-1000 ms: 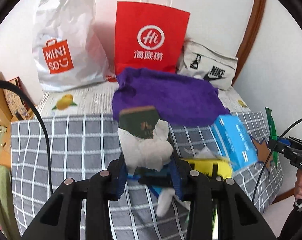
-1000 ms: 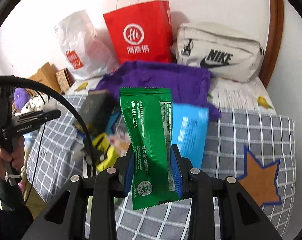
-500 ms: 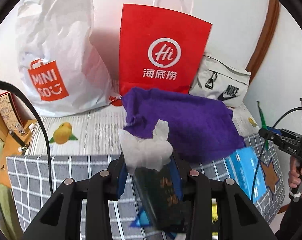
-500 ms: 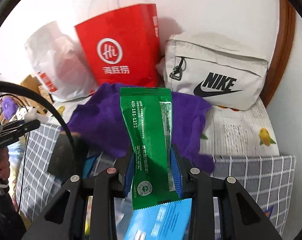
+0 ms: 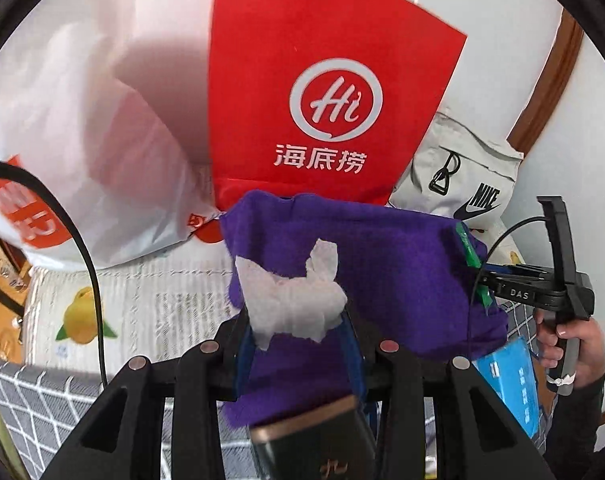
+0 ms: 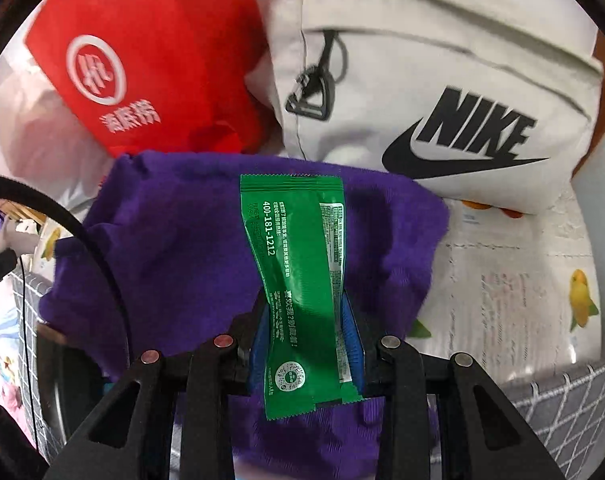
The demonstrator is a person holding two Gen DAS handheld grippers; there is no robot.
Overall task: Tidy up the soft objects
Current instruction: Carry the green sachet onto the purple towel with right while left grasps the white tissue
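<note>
Left tongs (image 5: 298,332) are pinching a limp, tearable tissue (image 5: 292,304); right tongs (image 6: 308,344) are clamping a slippery green sachet (image 6: 302,276) mid-body.

A crumpled white tissue (image 5: 292,306) is pinched between the left tongs (image 5: 298,344), held above a rumpled purple towel (image 5: 382,264) spread on the bed. A green sachet (image 6: 302,280), printed with white text, is clamped upright in the right tongs (image 6: 308,340) over the same towel.
</note>
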